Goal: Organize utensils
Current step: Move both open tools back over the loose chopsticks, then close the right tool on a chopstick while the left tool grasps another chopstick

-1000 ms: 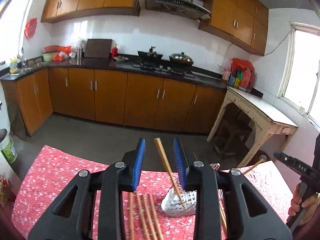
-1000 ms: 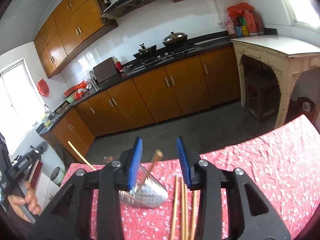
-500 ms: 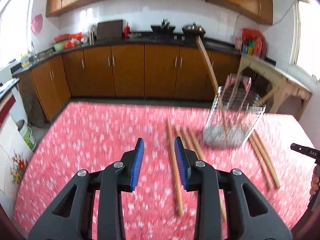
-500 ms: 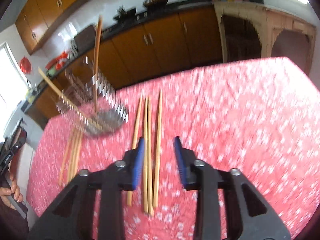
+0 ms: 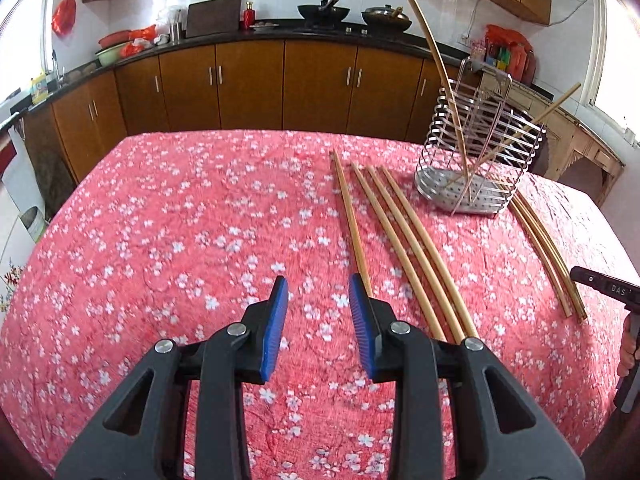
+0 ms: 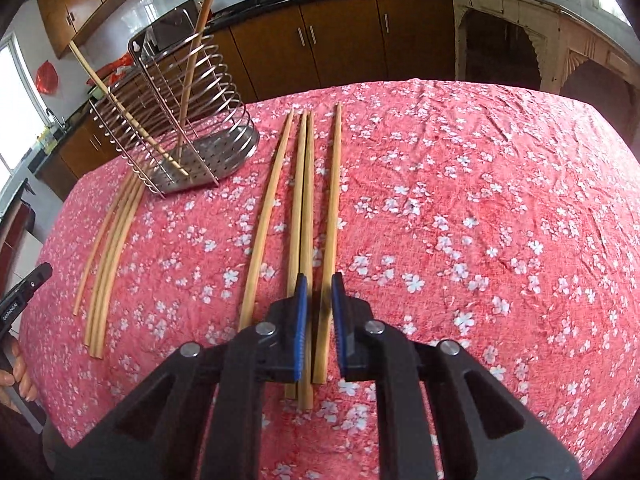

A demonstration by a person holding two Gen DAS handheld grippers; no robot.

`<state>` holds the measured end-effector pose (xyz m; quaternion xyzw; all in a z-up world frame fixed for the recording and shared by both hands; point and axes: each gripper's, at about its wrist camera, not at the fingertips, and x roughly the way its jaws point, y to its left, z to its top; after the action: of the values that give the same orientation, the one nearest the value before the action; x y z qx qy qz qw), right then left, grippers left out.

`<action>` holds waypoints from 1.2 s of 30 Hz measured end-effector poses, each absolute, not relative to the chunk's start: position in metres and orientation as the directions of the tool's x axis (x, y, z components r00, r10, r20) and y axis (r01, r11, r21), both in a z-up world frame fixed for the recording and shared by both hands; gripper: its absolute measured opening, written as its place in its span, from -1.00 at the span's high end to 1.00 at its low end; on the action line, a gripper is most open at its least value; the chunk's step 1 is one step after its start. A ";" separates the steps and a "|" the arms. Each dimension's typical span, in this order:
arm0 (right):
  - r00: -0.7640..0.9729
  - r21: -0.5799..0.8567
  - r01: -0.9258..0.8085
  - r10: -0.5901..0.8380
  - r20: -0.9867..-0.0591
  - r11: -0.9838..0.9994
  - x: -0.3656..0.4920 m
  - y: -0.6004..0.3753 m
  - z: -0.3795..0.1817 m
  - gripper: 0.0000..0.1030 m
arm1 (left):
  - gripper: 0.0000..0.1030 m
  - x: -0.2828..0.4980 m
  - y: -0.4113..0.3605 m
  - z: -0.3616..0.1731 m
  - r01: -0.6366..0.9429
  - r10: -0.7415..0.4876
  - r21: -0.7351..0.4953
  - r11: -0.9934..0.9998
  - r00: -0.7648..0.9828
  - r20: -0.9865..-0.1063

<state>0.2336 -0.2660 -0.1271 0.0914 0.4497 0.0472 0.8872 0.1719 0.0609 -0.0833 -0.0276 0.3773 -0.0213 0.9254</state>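
Note:
A wire utensil holder (image 5: 476, 152) (image 6: 180, 120) stands on the red floral tablecloth with two wooden chopsticks (image 5: 436, 60) (image 6: 196, 48) leaning in it. Several loose chopsticks (image 5: 384, 224) (image 6: 304, 200) lie side by side in the middle. A second bundle of chopsticks (image 5: 544, 240) (image 6: 108, 248) lies on the holder's other side. My left gripper (image 5: 318, 292) is open and empty, just left of the leftmost chopstick. My right gripper (image 6: 319, 292) is open, low over the near ends of the middle chopsticks, its jaws straddling them.
The table (image 5: 160, 240) (image 6: 480, 200) is covered by the red cloth and drops off at its edges. Brown kitchen cabinets (image 5: 248, 80) and a worn white side table (image 6: 540, 28) stand beyond it.
Both grippers have tipped down from looking across the kitchen to looking at the tabletop. They have dropped toward the near ends of the loose chopsticks. The right jaws have narrowed.

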 end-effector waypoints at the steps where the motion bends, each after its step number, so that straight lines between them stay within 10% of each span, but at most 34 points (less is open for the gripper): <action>1: 0.593 0.201 -0.003 0.163 -0.788 0.980 0.234 -0.266 -0.128 0.75 | 0.37 0.172 0.060 -0.086 0.021 -0.065 -0.071 0.997 0.709 -0.702; 36: 0.622 0.145 0.178 0.003 -0.783 0.973 0.238 -0.296 -0.136 0.85 | 0.37 0.192 0.014 -0.112 0.101 -0.085 -0.027 0.995 0.627 -0.774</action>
<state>0.2384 -0.2957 -0.1362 0.1048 0.4318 -0.0487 0.8945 0.1917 0.0138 -0.1125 0.0093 0.4288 -0.0515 0.9019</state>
